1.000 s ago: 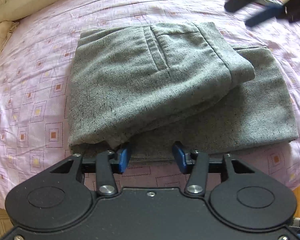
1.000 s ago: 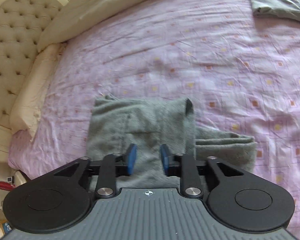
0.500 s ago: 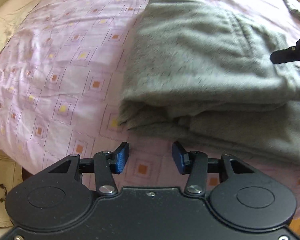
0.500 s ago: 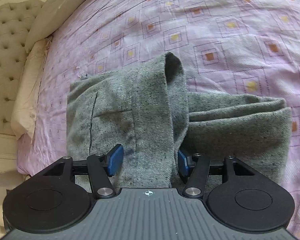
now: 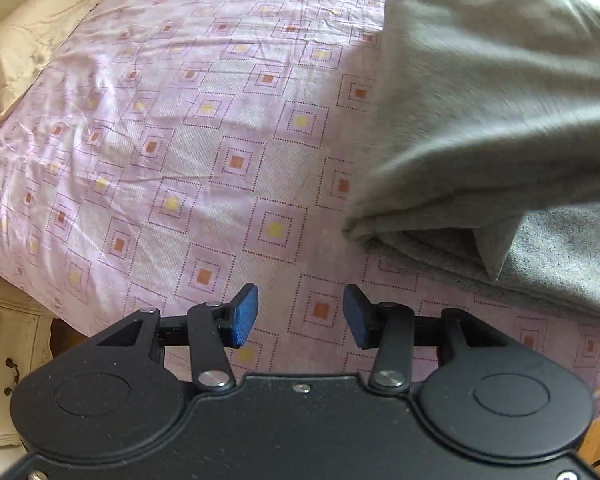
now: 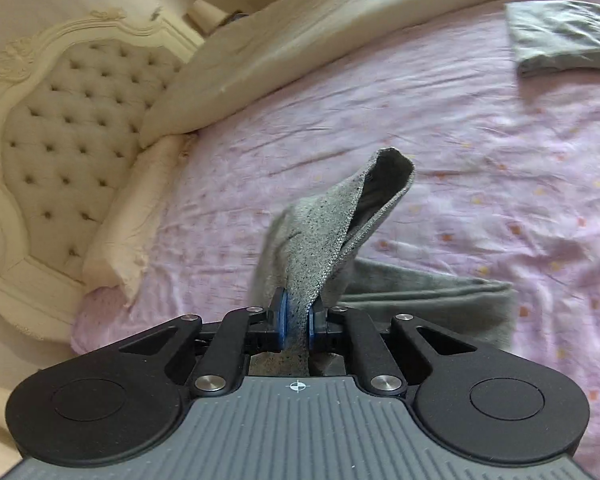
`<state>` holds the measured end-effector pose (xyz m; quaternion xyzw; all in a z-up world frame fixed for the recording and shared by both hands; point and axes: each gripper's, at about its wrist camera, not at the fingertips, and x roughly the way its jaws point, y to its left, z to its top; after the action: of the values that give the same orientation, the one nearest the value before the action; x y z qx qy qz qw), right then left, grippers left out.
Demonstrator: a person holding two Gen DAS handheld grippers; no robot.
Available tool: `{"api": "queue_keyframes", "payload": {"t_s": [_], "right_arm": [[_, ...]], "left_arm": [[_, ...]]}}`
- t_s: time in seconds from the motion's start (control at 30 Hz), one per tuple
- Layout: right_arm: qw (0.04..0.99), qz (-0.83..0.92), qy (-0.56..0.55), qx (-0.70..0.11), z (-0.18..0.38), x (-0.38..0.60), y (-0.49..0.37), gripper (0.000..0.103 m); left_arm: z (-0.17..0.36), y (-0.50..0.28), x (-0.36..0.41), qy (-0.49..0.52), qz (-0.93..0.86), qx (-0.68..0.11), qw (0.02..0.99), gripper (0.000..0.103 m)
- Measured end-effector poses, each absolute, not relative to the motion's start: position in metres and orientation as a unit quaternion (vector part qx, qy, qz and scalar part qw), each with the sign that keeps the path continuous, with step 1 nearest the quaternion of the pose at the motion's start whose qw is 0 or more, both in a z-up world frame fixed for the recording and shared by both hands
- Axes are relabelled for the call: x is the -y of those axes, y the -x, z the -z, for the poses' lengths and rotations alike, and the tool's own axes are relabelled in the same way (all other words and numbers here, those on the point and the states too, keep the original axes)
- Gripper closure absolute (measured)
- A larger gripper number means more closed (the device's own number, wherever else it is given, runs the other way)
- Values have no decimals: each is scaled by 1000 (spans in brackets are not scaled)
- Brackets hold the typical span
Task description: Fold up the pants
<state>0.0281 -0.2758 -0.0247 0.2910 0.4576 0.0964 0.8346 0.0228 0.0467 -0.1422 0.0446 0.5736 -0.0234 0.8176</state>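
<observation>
Right claw [image 6: 296, 322]: closing, I pinch a fold of the grey pants [image 6: 324, 232] and hold it raised above the pink bed [image 6: 480, 152]. Left claw [image 5: 299, 316]: spread, narrowing slightly, nothing between, over bare sheet beside the pants.

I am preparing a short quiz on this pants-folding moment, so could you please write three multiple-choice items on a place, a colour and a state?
1. Where does the second folded grey cloth lie in the right wrist view?
A. upper right of the bed
B. on the headboard
C. on the floor

2. What colour is the bedsheet?
A. green
B. lilac with small squares
C. plain white

3. What is between the left gripper pads?
A. pants
B. a pillow
C. nothing

Answers: 1 A, it lies by the far corner. 2 B, the pattern shows. 3 C, only sheet below; the right gripper pinches the grey pants.
</observation>
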Motion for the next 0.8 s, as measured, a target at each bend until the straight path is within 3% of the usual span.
{"api": "queue_keyframes", "payload": {"t_s": [0.2,0.63,0.8], "right_arm": [[777,-5,-370,-510,104,314,-19,93],[813,-105,-356,-448,35,276,-73,93],[814,-102,-354,-450,36,274,-70,93]], "left_arm": [[109,-14,-19,-87,107,-513,847,51],[113,15,85,-174,278,-433,840,49],[135,-11,83,-162,202,-463,847,45]]}}
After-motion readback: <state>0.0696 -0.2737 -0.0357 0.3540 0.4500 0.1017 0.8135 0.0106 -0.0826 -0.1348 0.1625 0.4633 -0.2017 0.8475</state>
